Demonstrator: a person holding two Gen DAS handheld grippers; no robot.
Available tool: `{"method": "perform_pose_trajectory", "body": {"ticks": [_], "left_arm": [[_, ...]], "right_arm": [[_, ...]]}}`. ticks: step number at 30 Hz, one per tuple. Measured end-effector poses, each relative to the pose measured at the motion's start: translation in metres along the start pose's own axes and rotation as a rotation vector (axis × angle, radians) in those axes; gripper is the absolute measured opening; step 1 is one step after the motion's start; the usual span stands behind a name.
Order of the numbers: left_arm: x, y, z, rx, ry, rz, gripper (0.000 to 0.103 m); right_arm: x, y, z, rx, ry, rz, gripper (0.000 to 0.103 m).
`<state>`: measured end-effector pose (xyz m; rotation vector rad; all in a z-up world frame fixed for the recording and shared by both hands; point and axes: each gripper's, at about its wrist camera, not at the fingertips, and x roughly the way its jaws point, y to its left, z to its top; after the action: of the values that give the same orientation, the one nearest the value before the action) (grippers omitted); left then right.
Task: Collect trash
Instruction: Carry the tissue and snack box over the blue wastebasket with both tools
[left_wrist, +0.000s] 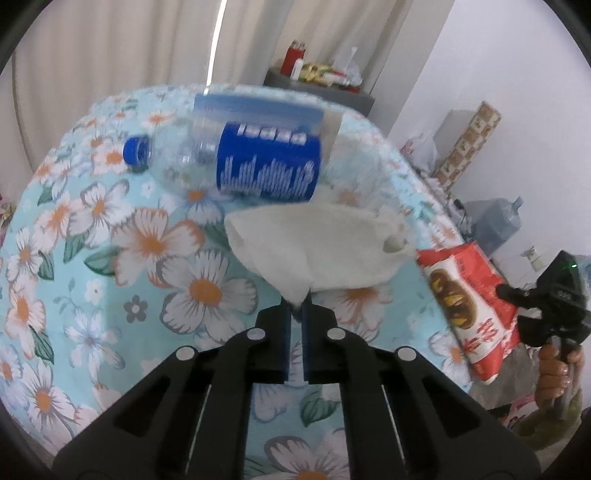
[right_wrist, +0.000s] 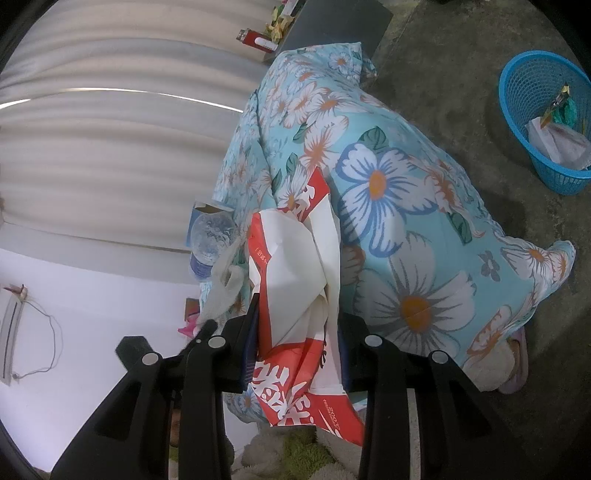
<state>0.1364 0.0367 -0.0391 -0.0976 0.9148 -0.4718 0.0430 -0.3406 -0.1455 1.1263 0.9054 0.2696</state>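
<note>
My left gripper (left_wrist: 296, 312) is shut on a corner of a white tissue (left_wrist: 314, 247), held above the floral tablecloth (left_wrist: 110, 258). Beyond it lies a clear plastic bottle (left_wrist: 229, 162) with a blue label and blue cap, on its side. My right gripper (right_wrist: 297, 332) is shut on a red and white snack bag (right_wrist: 295, 295); this bag (left_wrist: 469, 302) and the right gripper (left_wrist: 554, 302) also show at the right of the left wrist view. A blue trash basket (right_wrist: 543, 122) stands on the floor at the far right, with some wrappers in it.
A light blue box (left_wrist: 255, 107) lies behind the bottle. The floral cloth (right_wrist: 406, 206) drapes over the table edge to the dark floor. A dark side table (left_wrist: 317, 88) with a red flask and packets stands by the curtain. A water jug (left_wrist: 498, 221) stands by the wall.
</note>
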Motion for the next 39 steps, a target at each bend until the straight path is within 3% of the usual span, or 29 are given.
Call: {"method": "perform_pose_trajectory", "body": {"ticks": [15, 27, 33, 39], "left_arm": [[-0.069, -0.034, 0.029, 0.093, -0.228, -0.130, 0.002], [-0.081, -0.072, 0.052, 0.173, -0.262, -0.206, 0.002], [-0.078, -0.115, 0.065, 0.273, -0.275, -0.239, 0.002], [-0.069, -0.168, 0.081, 0.364, -0.279, -0.294, 0.002]], "right_arm": [[-0.012, 0.011, 0.002, -0.022, -0.030, 0.018, 0.033], [-0.048, 0.008, 0.005, -0.027, -0.126, 0.061, 0.033], [-0.077, -0.004, 0.007, -0.009, -0.191, 0.084, 0.033], [-0.133, -0.030, 0.011, 0.030, -0.329, 0.084, 0.033]]}}
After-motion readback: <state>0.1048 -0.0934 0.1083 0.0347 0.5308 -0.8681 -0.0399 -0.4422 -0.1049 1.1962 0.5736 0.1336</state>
